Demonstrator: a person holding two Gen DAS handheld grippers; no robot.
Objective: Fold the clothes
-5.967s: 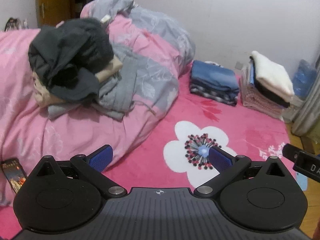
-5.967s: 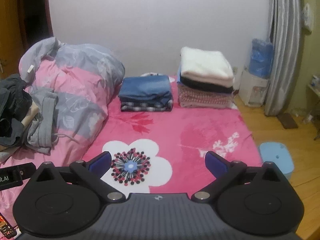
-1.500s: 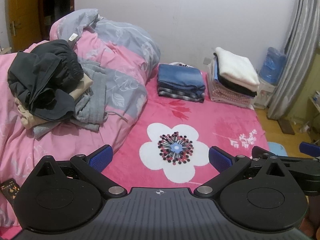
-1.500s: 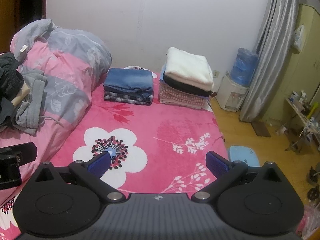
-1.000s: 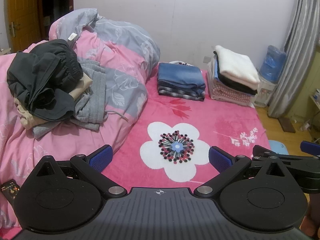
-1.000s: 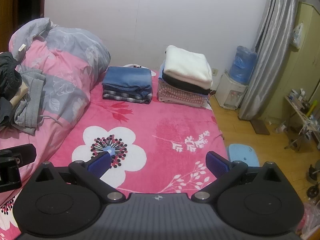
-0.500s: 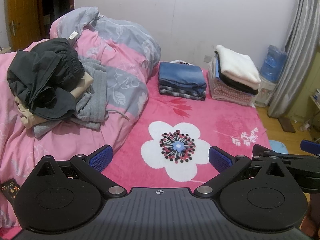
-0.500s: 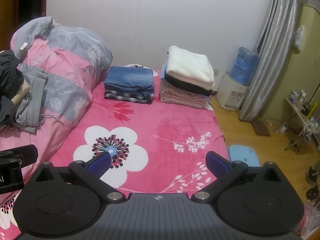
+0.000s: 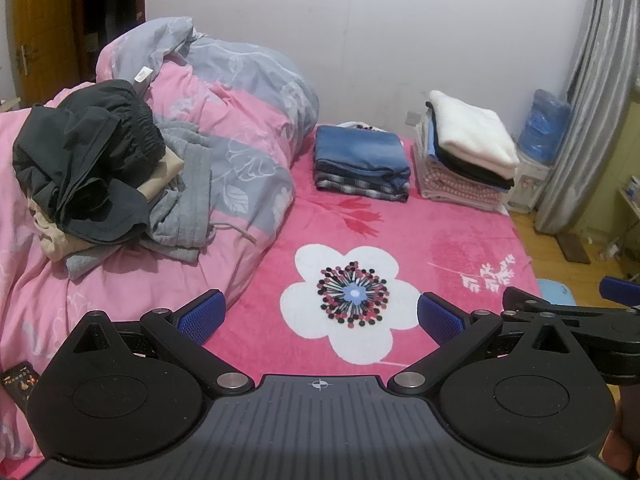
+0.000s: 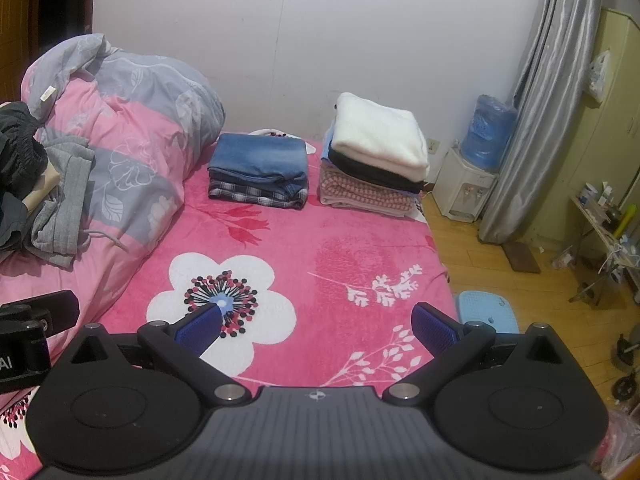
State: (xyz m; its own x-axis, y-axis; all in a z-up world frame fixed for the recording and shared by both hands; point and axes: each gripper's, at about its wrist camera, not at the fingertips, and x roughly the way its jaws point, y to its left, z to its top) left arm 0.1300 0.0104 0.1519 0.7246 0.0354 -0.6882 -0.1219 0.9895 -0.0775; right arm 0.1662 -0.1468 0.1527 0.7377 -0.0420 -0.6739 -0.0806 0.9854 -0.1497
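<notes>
A heap of unfolded clothes (image 9: 92, 176), black on top of beige and grey, lies on the bunched quilt at the left. Two folded stacks stand by the far wall: a blue denim and plaid stack (image 9: 360, 164) and a taller stack topped by a white piece (image 9: 468, 148). They also show in the right wrist view as the denim stack (image 10: 258, 170) and the white-topped stack (image 10: 376, 152). My left gripper (image 9: 320, 316) is open and empty above the pink flowered blanket (image 9: 440, 240). My right gripper (image 10: 316, 326) is open and empty too, beside the left one.
A pink and grey quilt (image 9: 224, 92) fills the bed's left side. A phone (image 9: 18, 378) lies at the near left. Right of the bed are a wooden floor, a blue stool (image 10: 486, 312), a water dispenser (image 10: 468, 184), a grey curtain (image 10: 532, 100) and a cluttered table (image 10: 604, 216).
Both grippers have drawn back from the bed over the last seconds, then drifted only slightly. Both stay open and empty; the clothes have not moved.
</notes>
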